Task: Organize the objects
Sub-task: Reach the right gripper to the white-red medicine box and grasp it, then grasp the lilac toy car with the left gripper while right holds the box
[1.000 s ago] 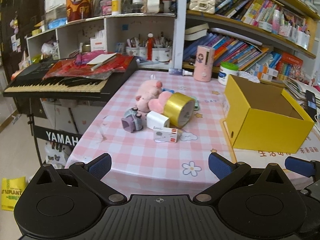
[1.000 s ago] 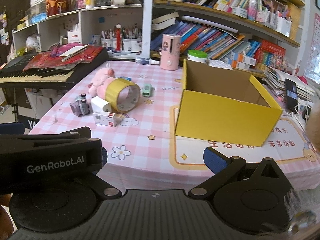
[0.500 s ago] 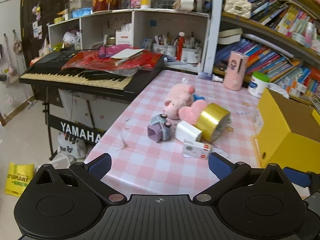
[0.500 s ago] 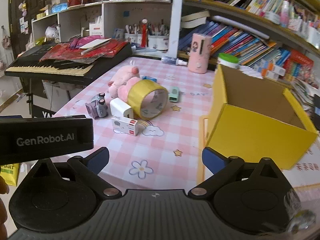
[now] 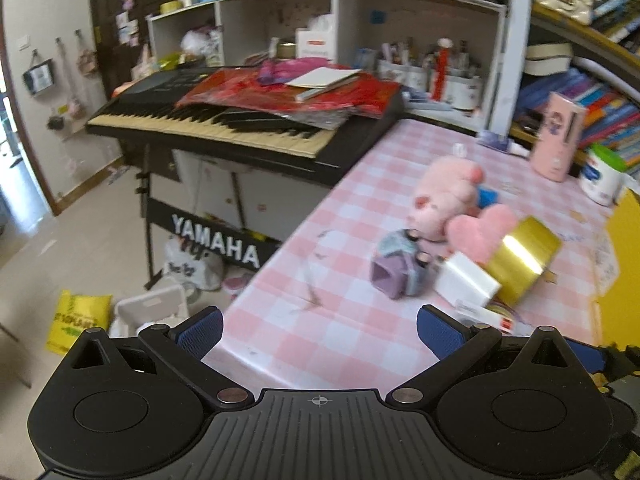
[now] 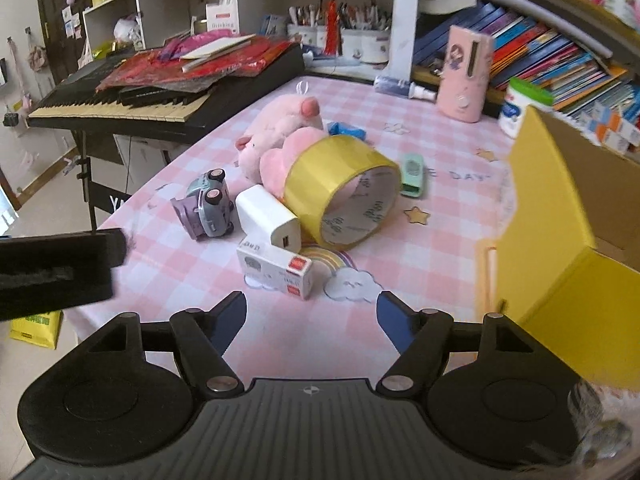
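Since small white box (image 6: 275,270) lies just ahead of right gripper (image 6: 311,312), long side across fingers, right hand nearer; fingers just been closing, half open, empty. Left gripper (image 5: 319,326) wide open, empty.

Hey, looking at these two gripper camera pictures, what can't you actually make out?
- Yellow box floor: right wrist view, hidden by its own front wall, so contents unknown.
- Small white carton: left wrist view, half covered by the left gripper.
- Blue item: right wrist view, mostly behind the pink plush pig.
- Toy car: left wrist view, motion-blurred.
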The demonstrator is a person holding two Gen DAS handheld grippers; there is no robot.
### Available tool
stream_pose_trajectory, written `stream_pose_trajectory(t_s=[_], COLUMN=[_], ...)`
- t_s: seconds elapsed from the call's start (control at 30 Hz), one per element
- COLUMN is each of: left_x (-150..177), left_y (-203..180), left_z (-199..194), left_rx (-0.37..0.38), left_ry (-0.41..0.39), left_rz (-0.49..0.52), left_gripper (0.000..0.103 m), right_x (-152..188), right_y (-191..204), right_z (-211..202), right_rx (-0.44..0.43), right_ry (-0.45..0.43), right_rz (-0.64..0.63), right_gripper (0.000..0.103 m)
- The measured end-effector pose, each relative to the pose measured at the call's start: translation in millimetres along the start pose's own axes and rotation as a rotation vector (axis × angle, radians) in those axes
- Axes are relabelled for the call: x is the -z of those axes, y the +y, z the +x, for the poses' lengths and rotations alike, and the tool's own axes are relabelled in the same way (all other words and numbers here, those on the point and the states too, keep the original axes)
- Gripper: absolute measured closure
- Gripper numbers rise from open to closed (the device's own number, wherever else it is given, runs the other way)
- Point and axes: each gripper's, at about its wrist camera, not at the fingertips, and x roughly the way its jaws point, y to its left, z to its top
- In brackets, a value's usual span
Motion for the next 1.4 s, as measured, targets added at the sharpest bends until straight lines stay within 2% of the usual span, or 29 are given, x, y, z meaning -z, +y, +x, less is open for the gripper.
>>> stream_pose_trajectory(t_s=[0.13, 0.5, 0.53, 0.57, 0.73, 0.93, 1.03, 1.2, 1.37, 1.4], left_x=[-4.0, -11.6, -12.6, -14.0, -18.5, -22.0, -25.5, -31.6, -36.5, -36.8], left_y=[4.5, 2.4, 0.6, -1.6, -14.5, -40.2, -53.8, -74.6, -76.9, -77.2], left_z=[6.4, 20.9, 22.0, 23.4, 33.4, 56.6, 69.9, 95.6, 113.7, 117.6], left_rx=[-0.036, -0.065, -0.063, -0.058, -0.02, 0.052, 0.05, 0.003, 0.013, 0.025], left_ry=[0.011, 0.037, 0.037, 0.038, 0.044, 0.059, 0.075, 0.083, 0.103, 0.117], left_rz=[-0.002, 0.004, 0.008, 0.011, 0.019, 0.076, 0.108, 0.195, 0.166, 0.169], left_gripper=[0.0, 0.0, 0.0, 0.0, 0.0, 0.0, 0.001, 0.016, 0.028, 0.039], right_x=[-8.5, -18.7, -19.2, -19.9, -25.4, -27.6, -26.9, -26.8, -29.0, -29.2], right_y=[5.3, 14.4, 14.3, 14.3, -0.5, -30.7, -43.9, -51.7, -55.2, -55.7], right_z=[24.7, 62.3, 63.1, 63.0, 51.3, 31.3, 26.0, 20.8, 22.4, 22.2], right_rx=[-0.033, -0.074, -0.076, -0.083, -0.117, -0.053, -0.053, -0.07, -0.085, -0.089], right_ry=[0.028, 0.052, 0.047, 0.042, 0.06, 0.069, 0.076, 0.059, 0.063, 0.064], right_rz=[-0.004, -0.043, -0.054, -0.068, -0.076, -0.074, -0.052, -0.068, -0.074, -0.074], right_gripper=[0.042, 0.043, 0.052, 0.053, 0.053, 0.053, 0.053, 0.053, 0.053, 0.053])
